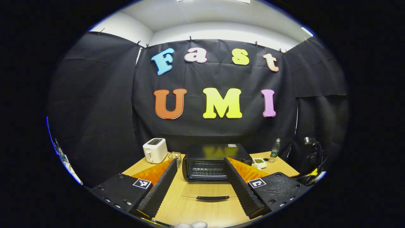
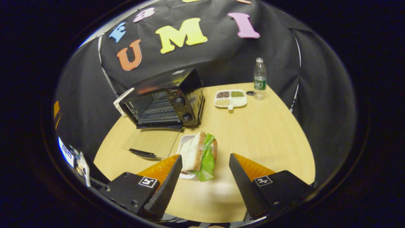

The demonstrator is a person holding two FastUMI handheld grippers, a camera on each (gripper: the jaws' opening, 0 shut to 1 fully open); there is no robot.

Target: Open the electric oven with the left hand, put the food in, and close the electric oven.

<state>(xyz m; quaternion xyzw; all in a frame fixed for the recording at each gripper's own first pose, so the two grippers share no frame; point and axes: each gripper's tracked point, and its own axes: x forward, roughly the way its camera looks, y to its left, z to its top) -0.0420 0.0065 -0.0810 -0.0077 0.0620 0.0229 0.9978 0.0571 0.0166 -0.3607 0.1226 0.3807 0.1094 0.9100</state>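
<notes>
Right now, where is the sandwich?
In the right gripper view, the sandwich sits on a white tray on the table, between the open fingers, just in front of the open oven.

Black oven (image 2: 164, 99), white toaster (image 1: 155, 150), pale wood-grain table (image 2: 269, 133), sandwich (image 2: 201, 155) of brown-crusted bread with green lettuce.

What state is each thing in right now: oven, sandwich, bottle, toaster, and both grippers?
Oven: door folded down flat on the table, rack inside bare.
Sandwich: on its white plate, between the right gripper's open fingers, not gripped.
Bottle: upright, cap on.
Toaster: upright, slots look empty.
Left gripper: open, holding nothing.
Right gripper: open.
</notes>
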